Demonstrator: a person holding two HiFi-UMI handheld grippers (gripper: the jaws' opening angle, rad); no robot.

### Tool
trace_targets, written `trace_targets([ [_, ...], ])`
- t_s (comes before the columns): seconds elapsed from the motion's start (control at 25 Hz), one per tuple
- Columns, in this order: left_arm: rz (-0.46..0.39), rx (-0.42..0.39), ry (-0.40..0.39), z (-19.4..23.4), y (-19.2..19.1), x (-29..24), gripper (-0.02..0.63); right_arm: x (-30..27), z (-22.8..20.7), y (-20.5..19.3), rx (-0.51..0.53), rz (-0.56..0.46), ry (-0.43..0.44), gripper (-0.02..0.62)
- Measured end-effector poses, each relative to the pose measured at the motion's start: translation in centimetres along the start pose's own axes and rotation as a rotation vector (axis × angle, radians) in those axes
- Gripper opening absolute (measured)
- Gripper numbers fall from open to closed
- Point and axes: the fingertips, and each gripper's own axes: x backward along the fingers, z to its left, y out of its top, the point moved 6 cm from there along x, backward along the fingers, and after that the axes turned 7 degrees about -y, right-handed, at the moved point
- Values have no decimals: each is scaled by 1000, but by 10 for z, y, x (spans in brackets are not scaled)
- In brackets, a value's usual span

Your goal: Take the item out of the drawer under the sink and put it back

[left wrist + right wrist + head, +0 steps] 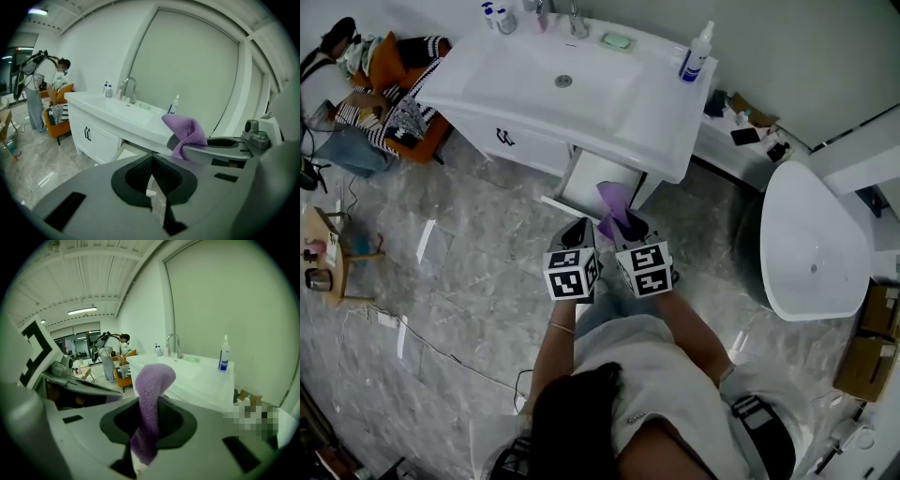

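Under the white sink vanity (581,103) a drawer (598,180) stands pulled out. A purple cloth (612,204) hangs just in front of it, pinched in my right gripper (628,232), which is shut on it. In the right gripper view the cloth (151,390) stands up between the jaws of the right gripper (149,423) and droops over. My left gripper (579,232) is close beside the right one, its jaws together with nothing in them. The left gripper view shows the left gripper (152,161), the cloth (187,132), the right gripper (225,149) and the drawer (123,150).
A spray bottle (696,54) and a green soap dish (617,40) sit on the counter. A white oval tub (811,244) stands at the right. An orange chair with clothes (394,94) is left of the vanity, with a person (35,93) beside it. Cables (441,352) run over the floor.
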Motion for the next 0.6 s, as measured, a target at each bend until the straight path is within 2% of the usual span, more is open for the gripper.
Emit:
trace_targets([
  [0.28,35,52,-5,29,2,-25,5,-39,-1,1,73,48,6,86],
  [0.48,72,98,33,45,-4,-45,5,-68,-5,-7,65,97,40,86],
  [0.6,85,134,41,51,-5,-63,5,-92,-12,-17,111,135,54,86],
])
